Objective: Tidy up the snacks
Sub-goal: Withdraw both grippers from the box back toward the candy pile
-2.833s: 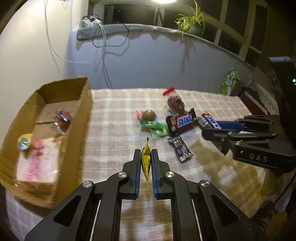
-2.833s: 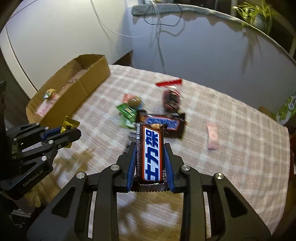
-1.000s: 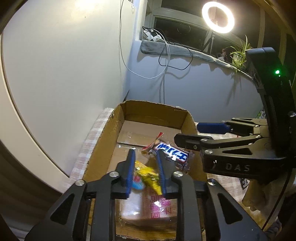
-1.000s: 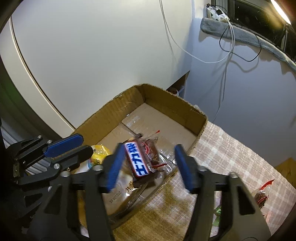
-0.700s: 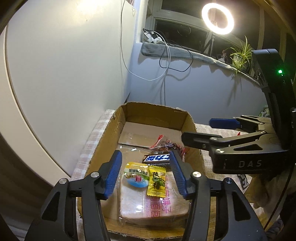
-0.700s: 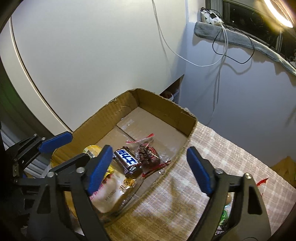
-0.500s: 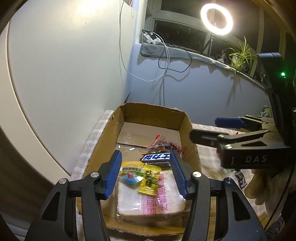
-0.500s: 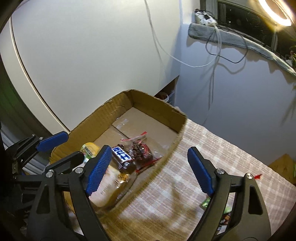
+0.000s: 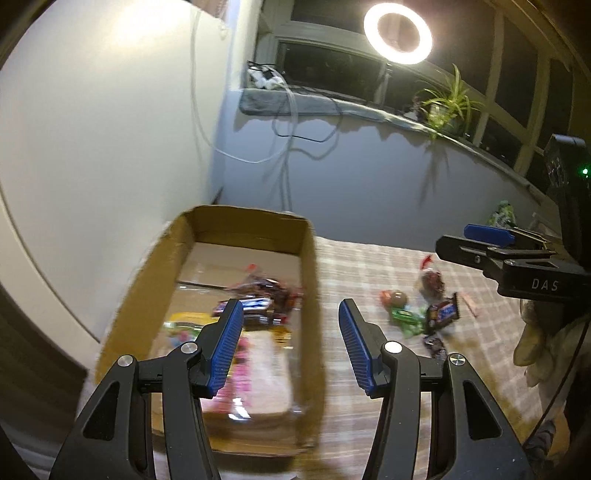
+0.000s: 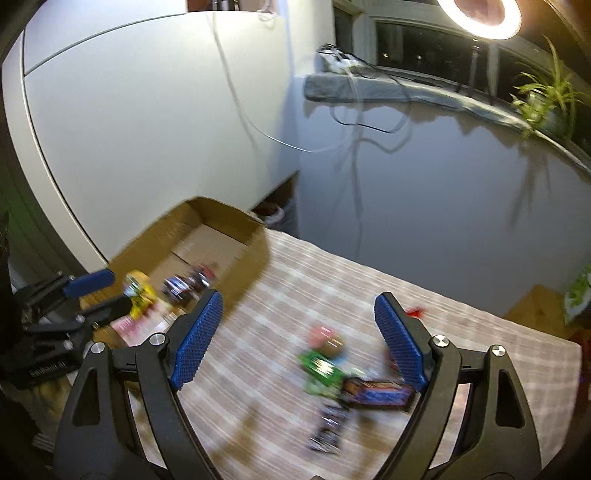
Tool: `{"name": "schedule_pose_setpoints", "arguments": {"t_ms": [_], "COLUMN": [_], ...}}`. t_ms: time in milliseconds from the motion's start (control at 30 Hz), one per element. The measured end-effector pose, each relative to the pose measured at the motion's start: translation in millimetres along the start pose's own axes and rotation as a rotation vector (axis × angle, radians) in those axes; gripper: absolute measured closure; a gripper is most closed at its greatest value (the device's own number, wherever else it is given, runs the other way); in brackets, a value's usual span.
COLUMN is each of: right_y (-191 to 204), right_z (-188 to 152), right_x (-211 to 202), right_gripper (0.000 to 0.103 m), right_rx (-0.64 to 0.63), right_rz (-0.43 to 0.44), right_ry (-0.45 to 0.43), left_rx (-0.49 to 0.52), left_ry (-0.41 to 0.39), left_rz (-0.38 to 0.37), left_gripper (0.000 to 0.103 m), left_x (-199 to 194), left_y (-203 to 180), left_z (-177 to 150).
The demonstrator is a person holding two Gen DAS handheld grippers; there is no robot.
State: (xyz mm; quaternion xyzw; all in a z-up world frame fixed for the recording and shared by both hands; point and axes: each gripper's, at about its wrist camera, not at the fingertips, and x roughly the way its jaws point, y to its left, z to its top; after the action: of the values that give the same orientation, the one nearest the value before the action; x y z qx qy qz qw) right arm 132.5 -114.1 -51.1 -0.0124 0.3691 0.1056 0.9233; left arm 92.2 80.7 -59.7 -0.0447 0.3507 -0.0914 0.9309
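A cardboard box point(image 9: 310, 280) stands at the table's left end and holds a dark bar point(image 9: 255, 306), a yellow candy point(image 9: 184, 321) and a pink packet point(image 9: 255, 373). My left gripper point(image 9: 291, 343) hangs open over the box's right wall with nothing between its fingers. My right gripper point(image 10: 295, 339) is over the checked cloth; its jaws are opening wide and are empty. Ahead of it lie loose snacks, blurred: a green packet point(image 10: 321, 369), a brown bar point(image 10: 376, 395) and a small dark packet point(image 10: 328, 428). A red-tied bag point(image 9: 430, 278) lies farther back.
The checked tablecloth point(image 10: 295, 288) runs right from the box. A white wall stands close behind the box, with cables hanging from the sill. A ring light point(image 9: 397, 31) and a potted plant point(image 9: 448, 103) are up on the sill. A gloved hand point(image 9: 535, 339) holds the right gripper.
Both grippers let their snacks drop into the box and opened. Both views have since swung right, off the box toward the loose snacks, the right one much farther.
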Motion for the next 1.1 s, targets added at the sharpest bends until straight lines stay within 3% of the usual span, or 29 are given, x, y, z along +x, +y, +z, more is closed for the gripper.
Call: {"name": "schedule_pose_setpoints", "arguments": {"t_ms": [333, 667, 867, 933, 1100], "right_y": [-72, -113, -136, -141, -149], "right_z": [-45, -77, -97, -101, -105], "right_x": [-18, -6, 3, 9, 22], "right_gripper": [0.012, 0.013, 0.024, 0.040, 0.042], "right_rx": [0.032, -0.001, 0.032, 0.046, 0.061], "right_rz": [-0.074, -0.132, -0.147, -0.145, -0.150], "right_ry": [0.097, 0.174, 0.203, 0.215, 0.221], "left_rx": [0.050, 0.087, 0.084, 0.082, 0.079], "left_ry": [0.068, 0.159, 0.213, 0.227, 0.251], "left_rz": [-0.088, -0.158, -0.166, -0.169, -0.151], "left_gripper": [0.050, 0.050, 0.057, 0.060, 0.061], "left_x": [22, 45, 62, 67, 79], "left_y": [-54, -106, -130, -136, -148], "left_z": [-10, -31, -41, -43, -45]}}
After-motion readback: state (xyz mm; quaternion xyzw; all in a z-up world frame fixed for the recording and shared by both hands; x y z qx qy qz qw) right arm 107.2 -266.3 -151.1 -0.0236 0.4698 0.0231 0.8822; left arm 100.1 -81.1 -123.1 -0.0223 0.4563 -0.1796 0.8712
